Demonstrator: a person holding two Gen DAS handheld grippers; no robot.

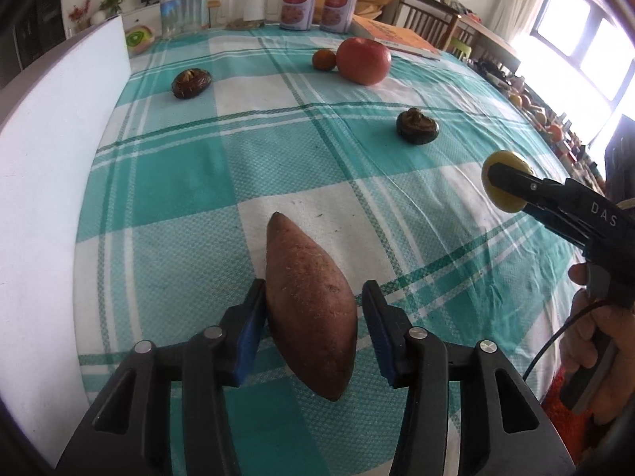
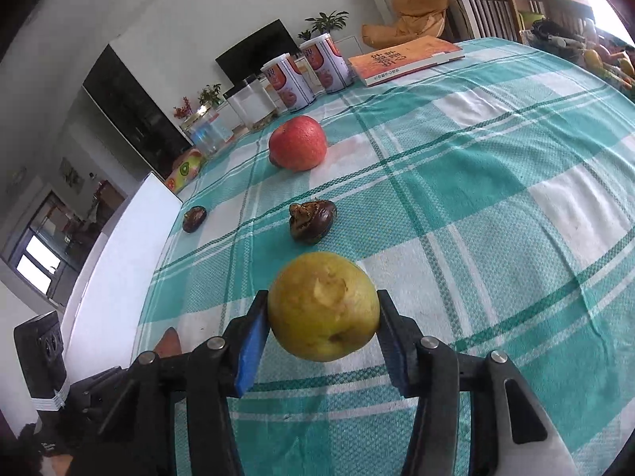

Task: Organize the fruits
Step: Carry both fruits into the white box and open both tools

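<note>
A: Left gripper (image 1: 313, 309) first. Open or shut?

B: Open, straddling the sweet potato (image 1: 305, 277). One blue pad (image 1: 254, 317) touching the skin, the other pad (image 1: 377, 317) just clear of it, so not clamped yet. Probably resting on the counter (image 1: 238, 158) rather than lifted, though hard to be certain from this angle.

A: And the long axis?

B: Running straight out along the fingers, pointed tip aimed away from the gripper towards the apple (image 1: 363, 59), blunt end back under the camera. So a squeeze across the narrow waist, not end to end. Good for the grasp; only needs the free pad brought in.

A: Right gripper (image 2: 321, 317)?

B: Closed on the yellow fruit (image 2: 323, 305), both pads pressed to its sides, scarred face turned up. Seen from the left wrist too: right gripper (image 1: 512, 186) with the same yellow fruit (image 1: 504, 182), apparently held off the cloth on the near side of the apple.

A: Further out?

B: From the right wrist: a dark wrinkled piece (image 2: 313, 220) just beyond the yellow fruit, between it and the apple (image 2: 297, 142); a second dark piece (image 2: 194, 218) well off to the apple's left. Small orange fruit (image 1: 323, 59) touching the apple's left side.

A: Nearer hand for the sweet potato, then?

B: Left, plainly — already around it, with the right busy carrying.
</note>
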